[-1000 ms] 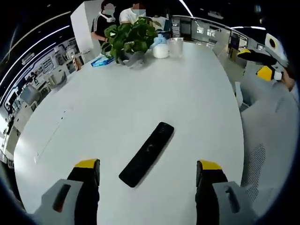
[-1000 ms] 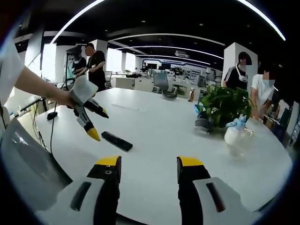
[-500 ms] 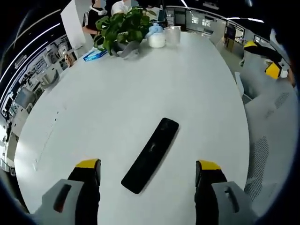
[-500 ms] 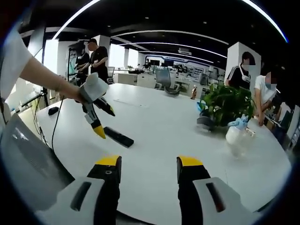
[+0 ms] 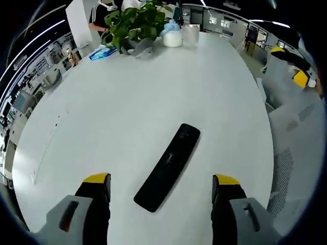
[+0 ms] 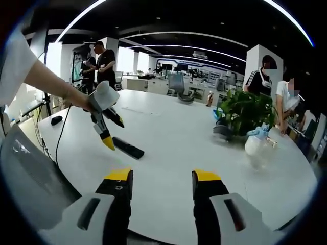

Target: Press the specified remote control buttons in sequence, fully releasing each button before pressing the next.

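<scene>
- Remote control (image 5: pixel 168 166): a long black bar lying flat on the white table (image 5: pixel 117 102), set diagonally in the left gripper view, its near end between the two jaws and its far end angled to the right. Nothing touches it.
- In the right gripper view the same remote control (image 6: pixel 127 148) lies on the left part of the table (image 6: pixel 173 143), near the table's left edge.
- Left gripper (image 5: pixel 161 181): jaws spread wide with yellow tips, holding nothing, poised above the near end of the remote. From the right gripper view the left gripper (image 6: pixel 111 133) hangs tips-down just left of the remote, held by a person's hand (image 6: pixel 82 99); contact with the remote is not apparent.
- Right gripper (image 6: pixel 158 178): jaws parted, nothing between them, raised over the near table edge and well apart from the remote. It appears at the far right of the left gripper view (image 5: pixel 299 69), beyond the table's right edge.
- Open room: bare white surface surrounds the remote on all sides; the table's right edge runs near the remote's far end in the left gripper view, with a grey chair (image 5: pixel 291 153) beyond it.
- Far end of the table: a potted plant (image 5: pixel 135 25), a white container (image 5: pixel 172 38) and a clear cup (image 5: pixel 190 35) grouped together, with a blue pack (image 5: pixel 102 52) to their left.
- Surroundings: people (image 6: pixel 265 76) stand beyond the plant, another person (image 6: pixel 104 64) at far left.
</scene>
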The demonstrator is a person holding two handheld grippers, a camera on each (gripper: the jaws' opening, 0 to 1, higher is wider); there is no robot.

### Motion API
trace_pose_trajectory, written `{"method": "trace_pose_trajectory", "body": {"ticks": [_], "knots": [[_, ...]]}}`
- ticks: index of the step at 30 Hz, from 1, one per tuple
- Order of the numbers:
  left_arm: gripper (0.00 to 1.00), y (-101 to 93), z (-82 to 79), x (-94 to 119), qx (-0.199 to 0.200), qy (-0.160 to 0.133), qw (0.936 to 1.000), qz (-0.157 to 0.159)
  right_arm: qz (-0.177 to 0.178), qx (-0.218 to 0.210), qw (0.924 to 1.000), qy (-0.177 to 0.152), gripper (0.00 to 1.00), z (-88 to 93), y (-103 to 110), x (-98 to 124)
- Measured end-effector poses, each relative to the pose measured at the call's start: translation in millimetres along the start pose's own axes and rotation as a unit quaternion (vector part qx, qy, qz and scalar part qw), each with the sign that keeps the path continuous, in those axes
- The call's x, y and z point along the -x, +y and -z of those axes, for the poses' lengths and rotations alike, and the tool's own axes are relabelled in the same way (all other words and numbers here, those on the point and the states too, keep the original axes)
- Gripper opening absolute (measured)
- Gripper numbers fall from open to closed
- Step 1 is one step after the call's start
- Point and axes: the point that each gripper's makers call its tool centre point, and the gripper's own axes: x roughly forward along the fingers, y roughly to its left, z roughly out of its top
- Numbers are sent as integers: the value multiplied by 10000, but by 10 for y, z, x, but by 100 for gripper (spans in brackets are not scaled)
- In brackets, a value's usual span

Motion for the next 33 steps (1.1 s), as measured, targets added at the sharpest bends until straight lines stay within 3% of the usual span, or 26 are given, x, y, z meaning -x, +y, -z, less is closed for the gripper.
{"method": "trace_pose_trajectory", "body": {"ticks": [6,12,22,33], "knots": [[76,10,38,-42,-7,86,9999,89,-41,-16,10000,75,47,29,17,-4],[74,32,146,-96,-381,379,9985,136,-70,60,9998,164,46,59,34,-18],[72,54,126,-158,-433,457,9976,296,-111,147,9995,259,45,85,49,-39],[69,19,232,-207,-652,643,9947,476,-65,130,9993,331,44,112,26,-43]]}}
